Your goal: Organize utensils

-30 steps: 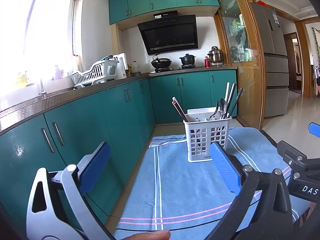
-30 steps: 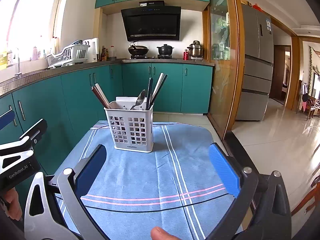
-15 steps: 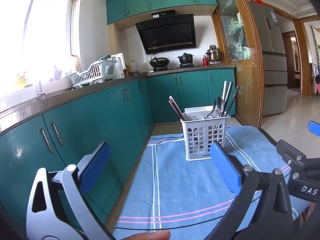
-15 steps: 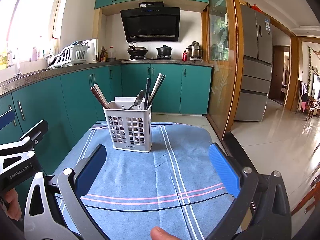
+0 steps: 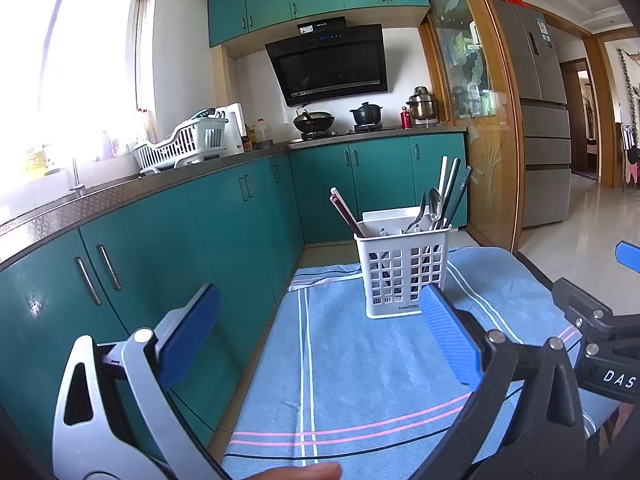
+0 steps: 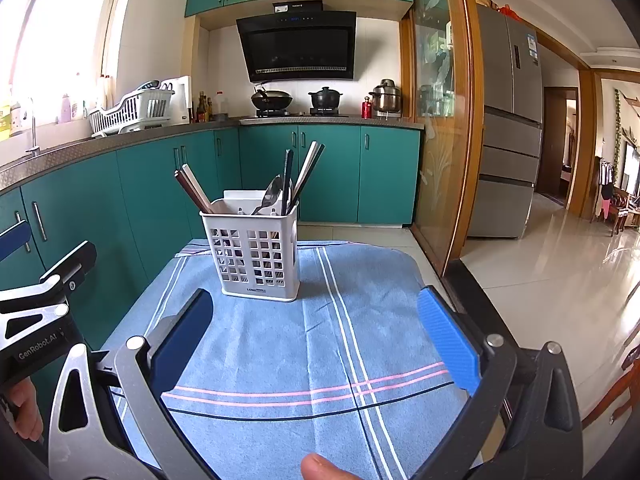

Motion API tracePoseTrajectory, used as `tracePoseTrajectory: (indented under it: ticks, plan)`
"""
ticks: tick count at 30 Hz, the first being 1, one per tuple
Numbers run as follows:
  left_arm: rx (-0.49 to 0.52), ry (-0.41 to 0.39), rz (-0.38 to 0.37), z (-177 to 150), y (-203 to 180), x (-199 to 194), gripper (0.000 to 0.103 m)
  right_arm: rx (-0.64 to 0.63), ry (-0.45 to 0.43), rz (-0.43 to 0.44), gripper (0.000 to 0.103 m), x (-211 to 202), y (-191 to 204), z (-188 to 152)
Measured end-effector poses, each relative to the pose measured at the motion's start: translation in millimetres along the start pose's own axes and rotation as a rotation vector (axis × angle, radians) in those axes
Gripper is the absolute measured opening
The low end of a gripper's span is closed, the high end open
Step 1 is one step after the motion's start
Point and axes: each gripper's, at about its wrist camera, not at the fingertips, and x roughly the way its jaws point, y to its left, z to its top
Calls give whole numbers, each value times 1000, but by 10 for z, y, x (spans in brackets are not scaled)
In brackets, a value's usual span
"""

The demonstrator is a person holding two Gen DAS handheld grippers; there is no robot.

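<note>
We see 1 white utensil basket (image 6: 256, 254) standing upright on the blue cloth (image 6: 320, 344), at 12 o'clock from both tools. In it stand 2 reddish chopsticks (image 6: 192, 192) leaning to 10 o'clock, 1 spoon (image 6: 270, 196) and some dark and white sticks (image 6: 298, 176); we cannot count these exactly. The left gripper (image 5: 316, 320) and the right gripper (image 6: 316, 316) hold nothing, with jaws wide apart. Teal cabinets (image 5: 168, 264) stand at 9 o'clock.
</note>
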Motion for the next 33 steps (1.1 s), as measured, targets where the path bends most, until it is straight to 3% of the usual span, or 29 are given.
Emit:
tracePoseTrajectory:
  ticks: [33]
  plan:
    - [-3, 4, -18, -75, 12, 39, 99, -16, -4, 3, 100, -2, 22, -20]
